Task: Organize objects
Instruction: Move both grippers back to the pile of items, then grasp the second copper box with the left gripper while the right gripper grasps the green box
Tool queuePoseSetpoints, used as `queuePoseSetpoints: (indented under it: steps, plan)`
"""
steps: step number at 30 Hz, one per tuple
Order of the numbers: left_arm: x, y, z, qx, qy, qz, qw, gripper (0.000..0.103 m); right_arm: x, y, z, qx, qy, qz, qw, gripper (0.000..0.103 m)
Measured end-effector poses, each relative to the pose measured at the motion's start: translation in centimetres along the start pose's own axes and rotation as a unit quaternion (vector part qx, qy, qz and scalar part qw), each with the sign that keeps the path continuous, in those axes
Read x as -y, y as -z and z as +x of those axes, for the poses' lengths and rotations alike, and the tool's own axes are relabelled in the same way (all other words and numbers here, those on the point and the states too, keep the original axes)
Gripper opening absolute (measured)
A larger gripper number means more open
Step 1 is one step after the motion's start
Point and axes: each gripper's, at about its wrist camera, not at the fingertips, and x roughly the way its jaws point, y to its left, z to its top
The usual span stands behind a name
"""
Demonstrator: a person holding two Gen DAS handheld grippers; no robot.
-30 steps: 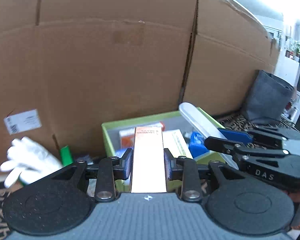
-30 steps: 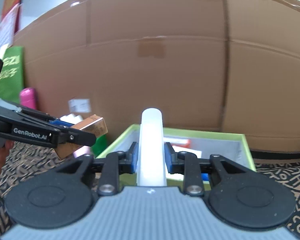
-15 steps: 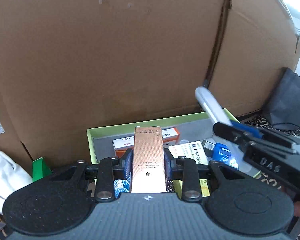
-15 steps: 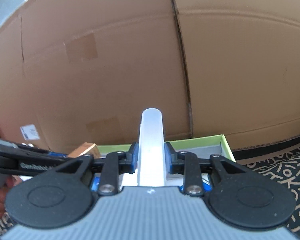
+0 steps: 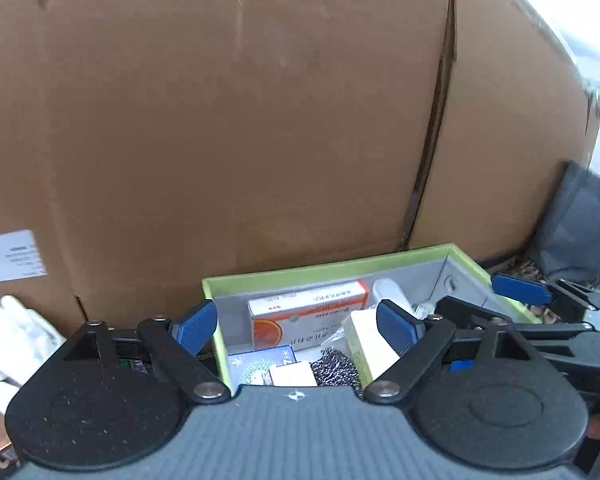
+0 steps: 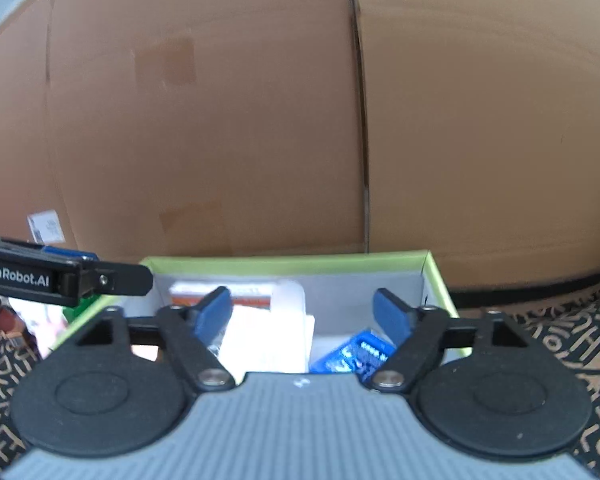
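One large brown cardboard wall (image 5: 236, 128) fills the background of both views, with one white shipping label (image 5: 10, 256) on it at the left. One green-rimmed box with a grey inside (image 5: 324, 270) stands against it on the patterned cloth (image 6: 572, 328). Two handheld grippers are over this box. The left gripper (image 5: 296, 326) has just been opening; its blue pads stand wide apart and nothing is between them. The right gripper (image 6: 302, 314) has also just been opening and grips nothing.

Inside the box I count one orange and white carton (image 5: 308, 312), one pale yellowish carton (image 5: 370, 344) tilted beside it, one white rounded tube (image 5: 392, 294), one blue packet (image 6: 352, 354), and one dark speckled item (image 5: 336, 366) that is hard to identify. One white glove (image 5: 12, 336) lies left of the box, partly cut off. The tube is blurred in the right wrist view. One grey bag (image 5: 580, 220) stands at far right.
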Motion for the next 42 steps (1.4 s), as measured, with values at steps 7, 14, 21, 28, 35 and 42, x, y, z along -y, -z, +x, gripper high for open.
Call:
queuePoseSetpoints:
  steps: [7, 14, 21, 28, 35, 42]
  plan:
    - [-1.6, 0.5, -6.4, 0.033, -0.007, -0.03, 0.999, 0.092, -2.9, -0.9, -6.5, 0.062, -0.015, -0.016, 0.998, 0.103]
    - [-3.9, 4.1, -10.9, 0.021, -0.067, -0.025, 0.9972, 0.093, -7.6, 0.1, -9.7, 0.066, -0.052, -0.052, 0.995, 0.103]
    - [-9.0, 8.6, -13.1, -0.02, -0.116, -0.084, 0.9895, 0.093, -13.4, 3.1, -10.0, 0.028, -0.106, -0.098, 0.989, 0.103]
    - [-14.2, 11.6, -13.2, -0.044, -0.166, -0.142, 0.9749, 0.093, -18.5, 6.1, -9.0, -0.03, -0.156, -0.125, 0.98, 0.103]
    - [-18.4, 11.2, -9.9, -0.058, -0.196, -0.19, 0.9603, 0.093, -21.7, 7.6, -7.3, -0.064, -0.172, -0.121, 0.976, 0.103]
    - [-20.3, 9.8, -4.8, -0.058, -0.206, -0.181, 0.9598, 0.068, -23.4, 7.8, -6.4, -0.074, -0.169, -0.121, 0.975, 0.103]
